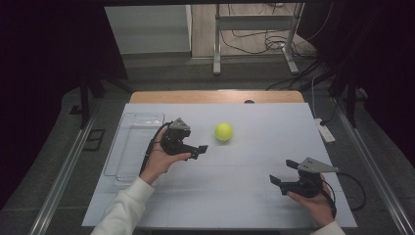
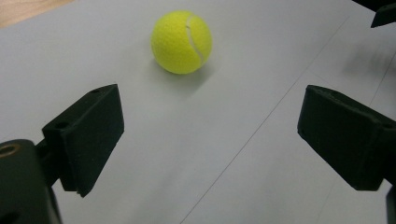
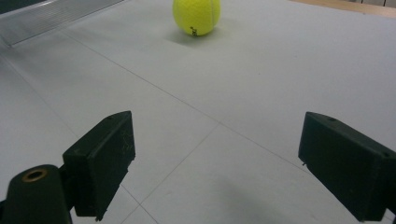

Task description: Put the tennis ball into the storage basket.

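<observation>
A yellow tennis ball (image 1: 223,131) rests on the white table top (image 1: 244,161), a little past its middle. My left gripper (image 1: 199,148) is held just left of the ball, pointing toward it, jaws open and empty. In the left gripper view the ball (image 2: 181,42) lies a short way ahead of the gripper (image 2: 210,135), left of centre. My right gripper (image 1: 283,174) hovers near the front right of the table, open and empty. In the right gripper view the ball (image 3: 196,16) sits far ahead, beyond the gripper (image 3: 212,163).
A clear plastic tray (image 1: 133,145) lies along the table's left side, beside the left hand; its edge (image 3: 51,16) shows in the right gripper view. A white power strip (image 1: 325,131) sits at the right edge. A metal stand (image 1: 254,36) and cables are on the floor behind.
</observation>
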`<control>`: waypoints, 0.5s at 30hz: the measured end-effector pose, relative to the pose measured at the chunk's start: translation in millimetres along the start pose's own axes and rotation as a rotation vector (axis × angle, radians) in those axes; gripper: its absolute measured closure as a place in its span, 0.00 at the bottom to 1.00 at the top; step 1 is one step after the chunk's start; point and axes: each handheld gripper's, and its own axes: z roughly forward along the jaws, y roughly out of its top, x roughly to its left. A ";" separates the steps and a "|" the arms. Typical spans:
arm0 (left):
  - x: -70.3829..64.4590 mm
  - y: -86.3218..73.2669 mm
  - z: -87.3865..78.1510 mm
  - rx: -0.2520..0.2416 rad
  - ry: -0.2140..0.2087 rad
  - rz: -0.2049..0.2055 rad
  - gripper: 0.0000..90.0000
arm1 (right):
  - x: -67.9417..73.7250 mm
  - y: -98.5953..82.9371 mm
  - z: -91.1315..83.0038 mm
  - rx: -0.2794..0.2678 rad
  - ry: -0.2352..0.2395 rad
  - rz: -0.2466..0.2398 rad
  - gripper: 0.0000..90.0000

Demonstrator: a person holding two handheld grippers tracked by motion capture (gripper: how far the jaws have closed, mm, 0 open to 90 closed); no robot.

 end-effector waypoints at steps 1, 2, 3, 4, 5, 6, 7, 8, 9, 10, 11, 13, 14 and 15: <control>0.0 0.0 0.0 0.000 0.000 0.000 0.09 | 0.0 0.0 0.0 0.000 0.000 0.000 0.13; -0.1 0.6 1.5 0.002 -0.002 0.002 0.09 | 0.0 0.0 0.0 0.000 0.000 0.000 0.13; -0.4 1.2 3.4 0.004 -0.003 0.001 0.09 | -0.1 -0.1 -0.1 0.000 0.000 0.001 0.13; -0.6 1.9 4.6 0.007 -0.004 0.003 0.09 | -0.1 -0.1 -0.2 0.000 0.000 0.000 0.13; -0.8 2.4 5.7 0.008 -0.006 0.002 0.09 | -0.1 -0.1 -0.3 0.000 0.000 0.000 0.13; -0.7 2.9 6.6 0.010 -0.007 0.004 0.09 | -0.2 -0.1 -0.3 -0.001 0.002 0.001 0.13; -0.7 2.9 6.6 0.010 -0.007 0.004 0.09 | -0.2 -0.1 -0.3 -0.001 0.002 0.001 0.13; -0.8 4.0 8.1 0.010 -0.008 0.004 0.09 | -0.3 -0.2 -0.2 -0.001 0.002 0.001 0.13; -1.1 4.6 8.8 0.010 -0.009 0.003 0.09 | -0.3 -0.2 -0.2 -0.001 0.003 0.001 0.13; -1.1 5.2 9.5 0.011 -0.011 0.005 0.09 | -0.3 -0.2 -0.2 0.000 0.003 0.001 0.13; -1.4 5.7 9.9 0.012 -0.011 0.003 0.09 | -0.2 -0.2 -0.1 -0.001 0.003 0.001 0.13; -1.7 7.1 11.6 0.013 -0.014 0.006 0.09 | -0.2 -0.3 -0.2 -0.001 0.003 0.000 0.13; -2.0 7.8 12.5 0.012 -0.015 0.006 0.09 | -0.3 -0.3 -0.2 0.000 0.003 0.000 0.13; -2.2 8.4 13.1 0.013 -0.016 0.006 0.09 | -0.4 -0.3 -0.2 0.000 0.003 0.001 0.13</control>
